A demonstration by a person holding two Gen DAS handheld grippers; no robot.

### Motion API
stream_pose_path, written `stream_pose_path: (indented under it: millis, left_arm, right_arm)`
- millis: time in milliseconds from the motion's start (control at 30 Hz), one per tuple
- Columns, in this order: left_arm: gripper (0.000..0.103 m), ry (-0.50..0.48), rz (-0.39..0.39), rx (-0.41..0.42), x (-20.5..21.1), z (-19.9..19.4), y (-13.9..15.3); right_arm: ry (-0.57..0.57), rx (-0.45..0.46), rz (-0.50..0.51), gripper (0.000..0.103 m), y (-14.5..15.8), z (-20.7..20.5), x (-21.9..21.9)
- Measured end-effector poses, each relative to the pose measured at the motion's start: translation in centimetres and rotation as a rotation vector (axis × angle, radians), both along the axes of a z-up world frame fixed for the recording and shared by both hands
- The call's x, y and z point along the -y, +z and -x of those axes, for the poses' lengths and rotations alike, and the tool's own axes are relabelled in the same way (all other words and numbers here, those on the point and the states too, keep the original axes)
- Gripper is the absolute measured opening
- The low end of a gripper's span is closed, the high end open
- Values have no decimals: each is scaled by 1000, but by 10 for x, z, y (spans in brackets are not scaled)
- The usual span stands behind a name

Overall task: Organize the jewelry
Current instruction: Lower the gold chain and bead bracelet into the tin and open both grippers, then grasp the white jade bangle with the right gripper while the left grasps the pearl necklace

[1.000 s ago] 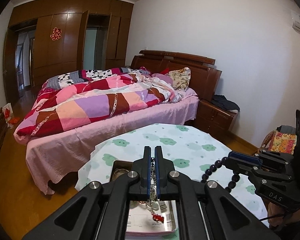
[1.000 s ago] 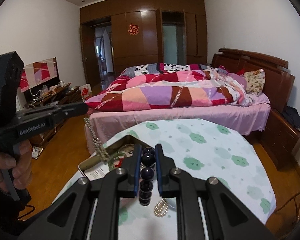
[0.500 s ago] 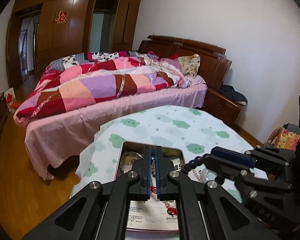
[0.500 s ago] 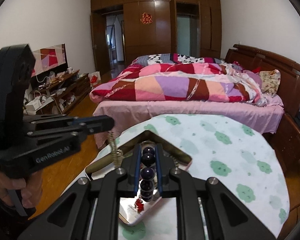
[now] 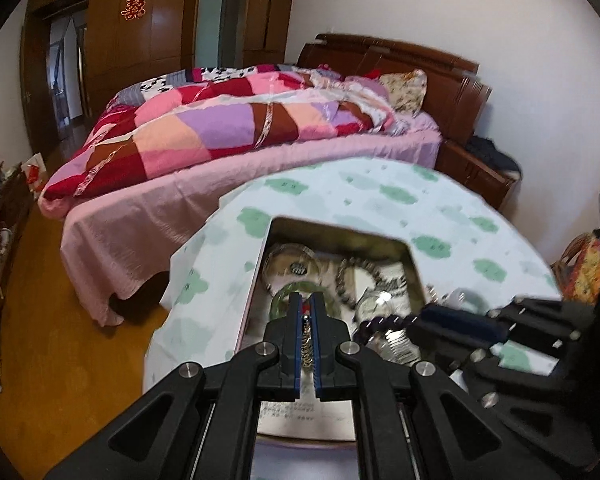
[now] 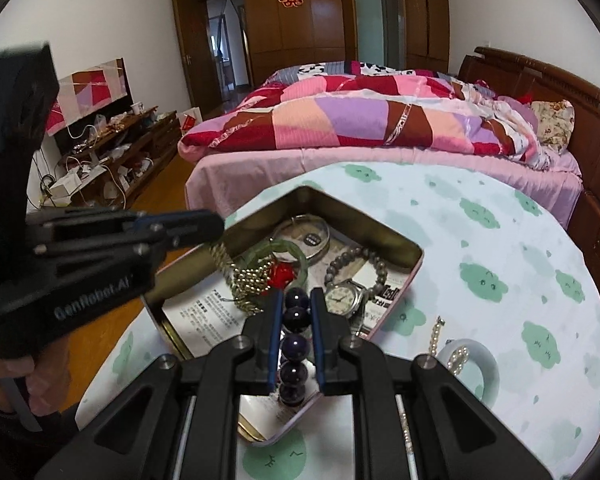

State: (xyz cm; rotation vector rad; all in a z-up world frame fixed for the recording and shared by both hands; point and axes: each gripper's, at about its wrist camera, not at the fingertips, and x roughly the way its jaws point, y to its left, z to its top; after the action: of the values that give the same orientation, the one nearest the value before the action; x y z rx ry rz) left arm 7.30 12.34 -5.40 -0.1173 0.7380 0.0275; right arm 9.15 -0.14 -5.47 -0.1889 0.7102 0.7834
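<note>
left wrist: left gripper (image 5: 307, 312) pinched tight on thin gold metal chain (image 5: 307, 340), above open rectangular metal tin (image 5: 414, 264) on cloud-print tablecloth (image 5: 380, 196) | right wrist: right gripper (image 6: 296, 316) clamped on dark purple round-bead bracelet (image 6: 294, 346), over tin; chain hangs into tin by green jade bangle (image 6: 296, 252)

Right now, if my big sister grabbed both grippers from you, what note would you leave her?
Left gripper: shut on the gold chain, which hangs into the tin.
Right gripper: shut on the dark bead bracelet, held over the tin.
In the tin: green bangle, silver bangle, grey bead bracelet, watch.
Left on the table: pale bangle, pearl piece.
</note>
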Motion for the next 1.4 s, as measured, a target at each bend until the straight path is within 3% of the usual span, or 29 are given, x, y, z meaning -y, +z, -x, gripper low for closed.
stream_pose_path:
  millis: [67, 167, 233, 267, 300, 367, 433, 500, 700, 800, 967, 1233, 1367, 1400]
  left_arm:
    - [3, 4, -16, -9, 2, 1, -4]
    - [4, -9, 21, -27, 1, 0, -10]
    - [10, -2, 16, -21, 1, 1, -10]
    - [27, 0, 15, -16, 2, 2, -9]
    - [55, 10, 14, -9, 1, 3, -7]
    - [77, 44, 14, 35, -1, 9, -2]
    - [77, 35, 29, 53, -3, 12, 2]
    - [77, 42, 26, 47, -4, 10, 3]
    - [77, 85, 9, 15, 4, 7, -5]
    - [77, 87, -7, 0, 14, 6, -11]
    - [77, 58, -11, -22, 33, 4, -18]
    - [77, 21, -29, -47, 57, -8, -22]
    - [77, -31, -59, -36, 77, -9, -18]
    - [77, -45, -69, -32, 83, -9, -16]
  right_arm:
    - [8, -11, -2, 16, 0, 0, 0]
    - [17, -16, -5, 18, 0, 1, 0]
    - [7, -11, -11, 29, 0, 1, 2]
    - [2, -8, -15, 40, 2, 1, 4]
    - [-1, -1, -21, 45, 2, 1, 5]
    - [-12, 12, -26, 46, 6, 3, 10]
    - [-27, 24, -35, 52, 9, 4, 20]
    - [-59, 45, -41, 64, 10, 4, 32]
    - [-270, 45, 21, 64, -4, -13, 94]
    - [-385, -6, 57, 64, -22, -30, 123]
    - [-408, -88, 71, 62, -42, -43, 130]
    - [-389, -146, 125, 45, -62, -62, 113]
    - [-371, -149, 166, 13, -65, -58, 116]
    - [-381, -145, 184, 12, -65, -55, 119]
